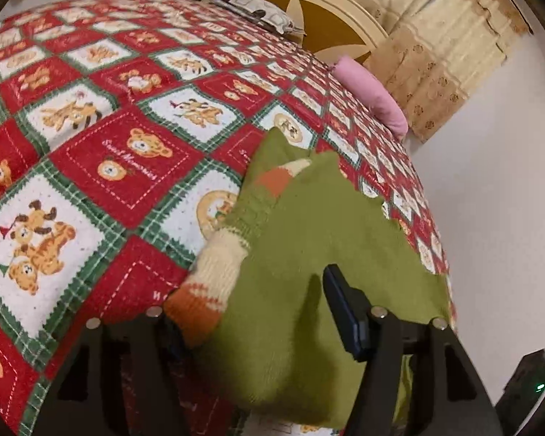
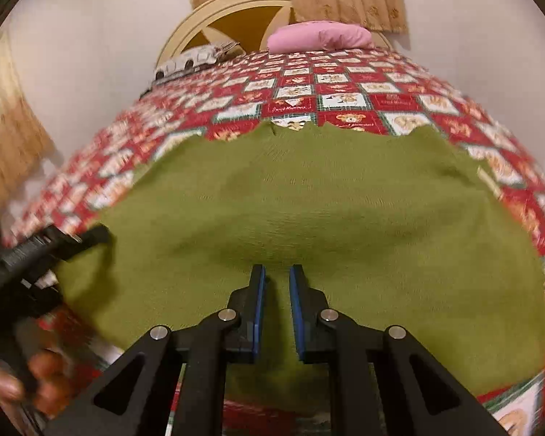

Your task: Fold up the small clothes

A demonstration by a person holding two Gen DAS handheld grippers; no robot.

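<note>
A small green knitted sweater (image 2: 309, 196) lies spread on the bed. Its sleeve has a cream and orange cuff (image 1: 207, 283), seen in the left wrist view. My left gripper (image 1: 258, 312) is open over the sweater (image 1: 309, 254); the cuff and green cloth lie between its fingers, and its left finger is mostly hidden behind the cuff. In the right wrist view the left gripper (image 2: 91, 236) touches the sweater's left edge. My right gripper (image 2: 277, 272) hovers over the sweater's near middle with a narrow gap between its blue pads (image 2: 259, 301), nothing in it.
The bed has a red, green and white teddy-bear quilt (image 1: 109, 152). A pink pillow (image 2: 319, 38) and a patterned pillow (image 2: 192, 61) lie at the round headboard (image 2: 229, 11). Beige curtains (image 1: 436, 47) hang behind. The bed edge meets a white wall (image 1: 490, 200).
</note>
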